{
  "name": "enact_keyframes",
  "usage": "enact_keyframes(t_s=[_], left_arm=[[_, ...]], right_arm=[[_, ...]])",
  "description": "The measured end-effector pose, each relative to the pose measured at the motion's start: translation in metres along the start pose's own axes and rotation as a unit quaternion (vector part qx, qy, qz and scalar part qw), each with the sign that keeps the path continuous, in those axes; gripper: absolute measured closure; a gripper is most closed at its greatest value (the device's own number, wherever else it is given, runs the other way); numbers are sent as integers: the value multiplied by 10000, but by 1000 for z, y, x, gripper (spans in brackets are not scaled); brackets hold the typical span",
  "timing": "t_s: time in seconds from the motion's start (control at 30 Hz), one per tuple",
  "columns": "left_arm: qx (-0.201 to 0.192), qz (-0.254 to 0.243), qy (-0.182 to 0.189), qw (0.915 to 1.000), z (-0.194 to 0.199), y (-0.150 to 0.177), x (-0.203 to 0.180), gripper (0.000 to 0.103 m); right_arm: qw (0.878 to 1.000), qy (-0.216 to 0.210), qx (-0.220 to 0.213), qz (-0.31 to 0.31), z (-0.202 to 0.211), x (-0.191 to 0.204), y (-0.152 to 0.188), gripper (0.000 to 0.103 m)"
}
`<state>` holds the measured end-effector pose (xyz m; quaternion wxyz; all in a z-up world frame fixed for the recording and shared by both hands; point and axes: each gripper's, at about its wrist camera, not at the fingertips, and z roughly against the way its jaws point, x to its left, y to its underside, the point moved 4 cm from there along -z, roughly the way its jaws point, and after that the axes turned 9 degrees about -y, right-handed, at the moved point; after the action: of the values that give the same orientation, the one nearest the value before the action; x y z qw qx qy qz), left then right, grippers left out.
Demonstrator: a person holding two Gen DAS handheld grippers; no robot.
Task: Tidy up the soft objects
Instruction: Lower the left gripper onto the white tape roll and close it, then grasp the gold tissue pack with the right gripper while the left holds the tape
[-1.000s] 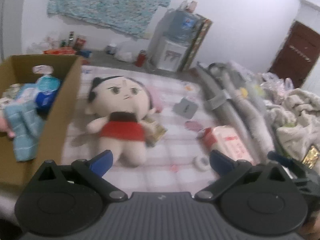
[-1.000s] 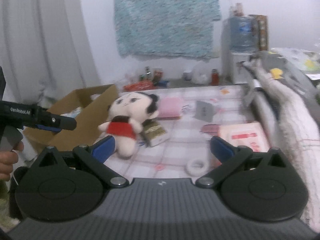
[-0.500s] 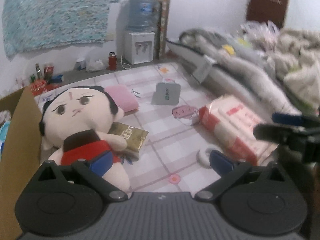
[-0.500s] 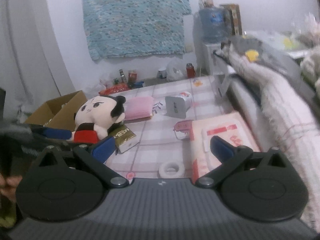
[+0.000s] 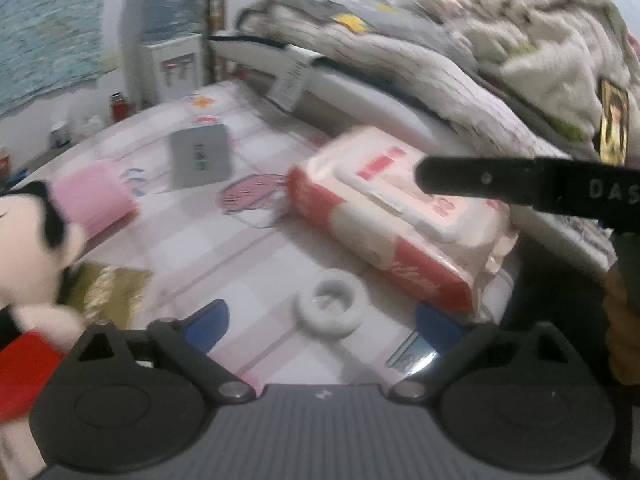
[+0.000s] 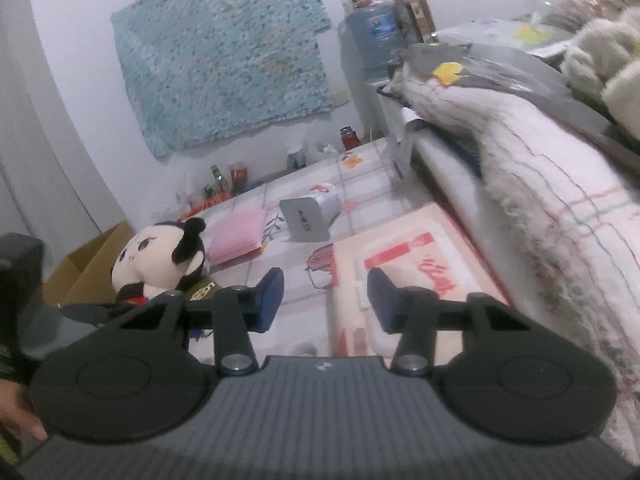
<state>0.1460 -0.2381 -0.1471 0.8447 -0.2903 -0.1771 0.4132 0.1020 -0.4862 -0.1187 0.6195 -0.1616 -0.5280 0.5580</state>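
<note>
On the checked mat (image 5: 248, 264), beside the red-and-white wipes pack (image 5: 392, 216), we find most of the soft things not yet put away. Our right gripper (image 6: 325, 300) hangs just over the near edge of that pack; its jaws are closing, and part of the pack's edge shows in the gap, but the pads do not seem to press on it yet. Our left gripper (image 5: 320, 322) is wide, just starting to close, over the white tape ring (image 5: 330, 309) close to the pack, with nothing gripped. Left of the pack lie the plush doll (image 6: 160, 254), a pink folded cloth (image 6: 236, 234) and a grey pouch (image 6: 306, 222). The cardboard box (image 6: 86, 266) stands beyond the doll; its contents we cannot see. We judge the sorting far from finished.
</note>
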Motion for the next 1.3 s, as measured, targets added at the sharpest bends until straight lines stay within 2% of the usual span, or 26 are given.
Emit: enact_keyframes(t_s=[0.13,0.2,0.33,0.4,0.5,0.67,0.83,0.93,0.97,1.13,1.3], left_arm=[[239,-167,53,9996,-24,0,-11,24],[372,-169,0,9992,-35,2,-13,36],[224,-154,-158,9995,-38,0,-11,42],[155,-137,-262,9994,-39,0,-10,53],[165,10,-324,9993,-38,-1,-6,53],[325,396,-593,9969,-21,17,16,54],[446,749,-765,9932,4,45,37,54],[480,1040,-850,9898,19,62,52,54],[484,1132,-877,9885,22,65,57,54],[467,1521,-913,9830,36,81,79,54],[419,1771,-880,9794,43,88,93,54]], right_arm=[[10000,7,16,-71,-4,-11,4,57],[9999,-23,30,-114,-6,-14,5,57],[9998,-79,24,-175,-5,-18,8,57],[9998,-88,24,-183,-5,-19,9,56],[9998,-91,40,-163,-4,-19,9,56],[9996,-214,122,119,-3,-6,3,56],[9945,-713,465,612,-26,24,-10,55],[9843,-1057,898,1090,-55,50,-12,51],[9797,-1129,1004,1317,-66,60,-11,46],[9455,-1487,1691,2351,-128,101,-1,39],[9215,-1639,2334,2635,-188,114,13,39]])
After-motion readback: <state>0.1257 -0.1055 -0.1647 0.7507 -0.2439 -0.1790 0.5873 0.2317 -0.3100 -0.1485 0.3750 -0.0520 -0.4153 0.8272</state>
